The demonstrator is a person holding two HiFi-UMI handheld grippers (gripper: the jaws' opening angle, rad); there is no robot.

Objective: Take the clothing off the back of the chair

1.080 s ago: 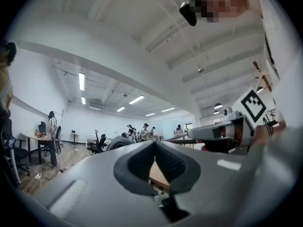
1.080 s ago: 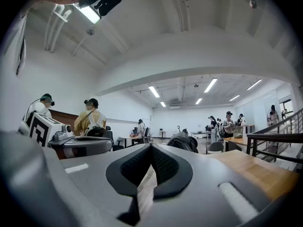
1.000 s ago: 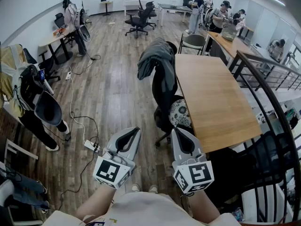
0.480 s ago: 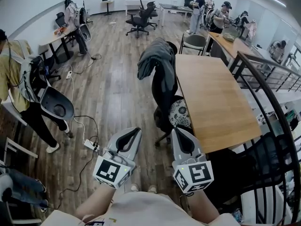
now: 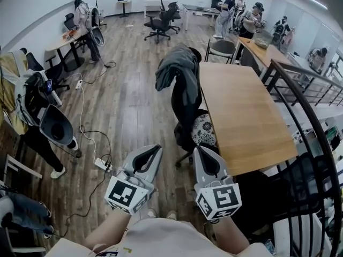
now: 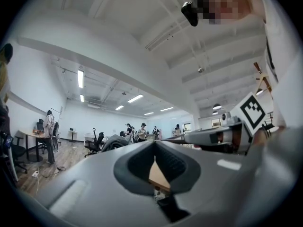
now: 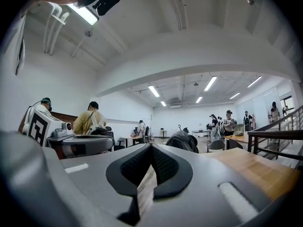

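A grey garment (image 5: pixel 174 67) hangs over the back of a black office chair (image 5: pixel 188 108) pushed up to a long wooden table (image 5: pixel 241 116). Both grippers are held low and near me, well short of the chair, pointing level toward it. The left gripper (image 5: pixel 155 148) is shut and empty, and the right gripper (image 5: pixel 199 148) is shut and empty beside it. The left gripper view has its jaws (image 6: pixel 155 144) closed together, with the garment (image 6: pixel 115 144) far beyond. Past the closed tips of the right gripper (image 7: pixel 150 147), the garment (image 7: pixel 182 140) is small and distant.
A dark stair railing (image 5: pixel 316 127) curves along the right. A power strip with cables (image 5: pixel 102 165) lies on the wood floor to the left. A person with a backpack (image 5: pixel 32 111) stands at far left. More chairs (image 5: pixel 158 23), desks and people fill the back.
The person with the backpack at the left has shifted about. Both grippers have stayed where they were, shut.
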